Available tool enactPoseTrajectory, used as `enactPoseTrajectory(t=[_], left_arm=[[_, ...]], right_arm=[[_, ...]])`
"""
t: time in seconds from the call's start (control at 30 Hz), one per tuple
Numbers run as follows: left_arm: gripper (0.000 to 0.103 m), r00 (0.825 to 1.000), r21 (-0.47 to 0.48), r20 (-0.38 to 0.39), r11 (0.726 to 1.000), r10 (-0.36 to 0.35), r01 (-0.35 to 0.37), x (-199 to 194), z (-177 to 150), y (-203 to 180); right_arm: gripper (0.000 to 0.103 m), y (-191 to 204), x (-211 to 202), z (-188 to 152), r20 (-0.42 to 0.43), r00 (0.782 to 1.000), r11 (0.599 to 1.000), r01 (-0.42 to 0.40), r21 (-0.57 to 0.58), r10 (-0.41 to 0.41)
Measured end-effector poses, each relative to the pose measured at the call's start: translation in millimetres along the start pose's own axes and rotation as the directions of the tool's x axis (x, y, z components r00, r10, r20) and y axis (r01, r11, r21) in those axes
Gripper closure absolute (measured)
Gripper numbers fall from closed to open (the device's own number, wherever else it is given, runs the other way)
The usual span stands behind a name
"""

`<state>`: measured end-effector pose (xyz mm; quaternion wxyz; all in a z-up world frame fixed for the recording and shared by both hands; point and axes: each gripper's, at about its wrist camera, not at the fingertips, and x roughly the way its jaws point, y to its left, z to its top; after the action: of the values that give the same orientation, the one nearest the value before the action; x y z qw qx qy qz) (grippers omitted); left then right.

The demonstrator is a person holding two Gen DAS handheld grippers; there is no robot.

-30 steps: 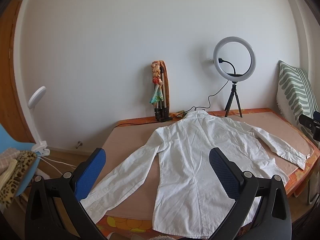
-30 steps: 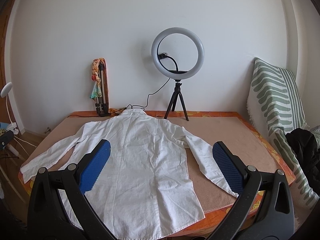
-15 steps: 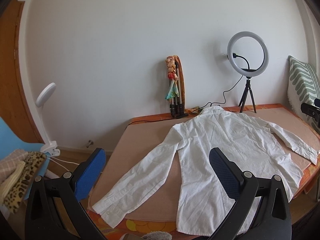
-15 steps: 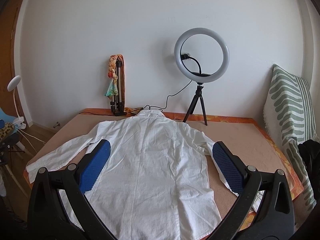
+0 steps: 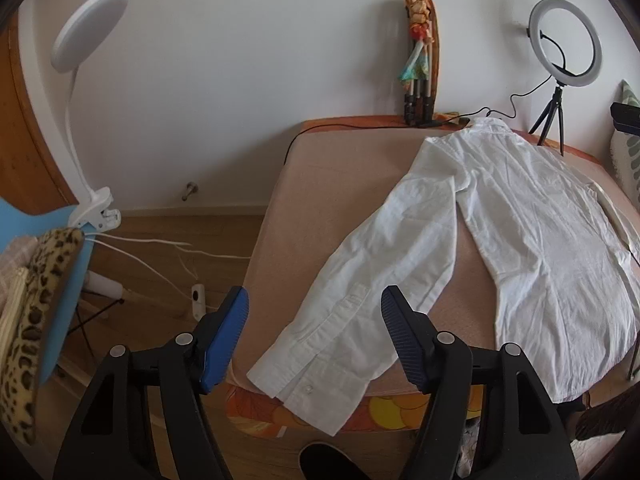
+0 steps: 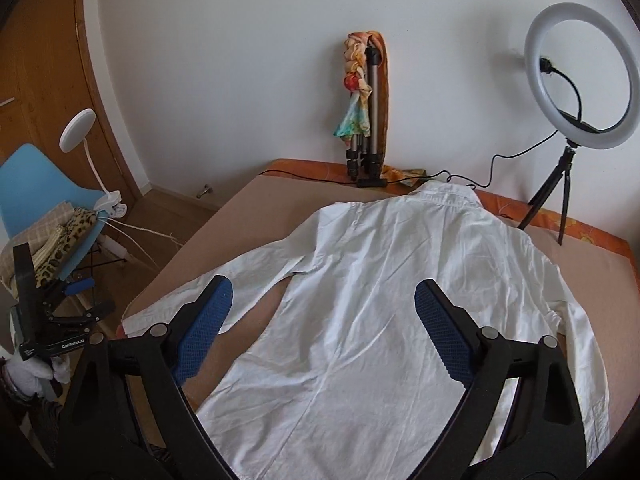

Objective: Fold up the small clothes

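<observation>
Shirt point(image 6: 380, 320) hem hidden behind right gripper point(image 6: 322, 312).

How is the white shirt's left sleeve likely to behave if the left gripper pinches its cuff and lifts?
The sleeve will probably drape and sag: it is thin, creased cloth lying flat. The cuff looks doubled and buttoned, so likely a firmer pinch spot, and it overhangs the bed edge. Lifting may drag the white shirt, since nothing pins it. The left gripper is open.
</observation>
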<state>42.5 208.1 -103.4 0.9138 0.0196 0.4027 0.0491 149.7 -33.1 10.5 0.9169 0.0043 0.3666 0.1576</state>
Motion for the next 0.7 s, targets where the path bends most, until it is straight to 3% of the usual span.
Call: enactPoseTrajectory(t=[0.27,0.5,0.7], left_arm=[[0.037,0.979,-0.056,-0.180,0.994,-0.101,0.092,72.3,-21.3,42.7],[0.037,0.977,0.015,-0.176,0.992,-0.120,0.124,87.0,-28.5,40.7],[0.065,0.965,0.026,-0.221,0.989,-0.139,0.148,102.4,-39.8,42.8]], right_arm=[[0.017,34.7,117.0,36.5,-0.186,0.982,1.000,-0.011,-0.024,0.006],[0.024,38.7,225.3,61.8,-0.343,0.939,0.998,-0.015,0.061,0.035],[0.031,36.4,309.6,58.3,-0.453,0.890,0.990,0.027,0.140,0.040]])
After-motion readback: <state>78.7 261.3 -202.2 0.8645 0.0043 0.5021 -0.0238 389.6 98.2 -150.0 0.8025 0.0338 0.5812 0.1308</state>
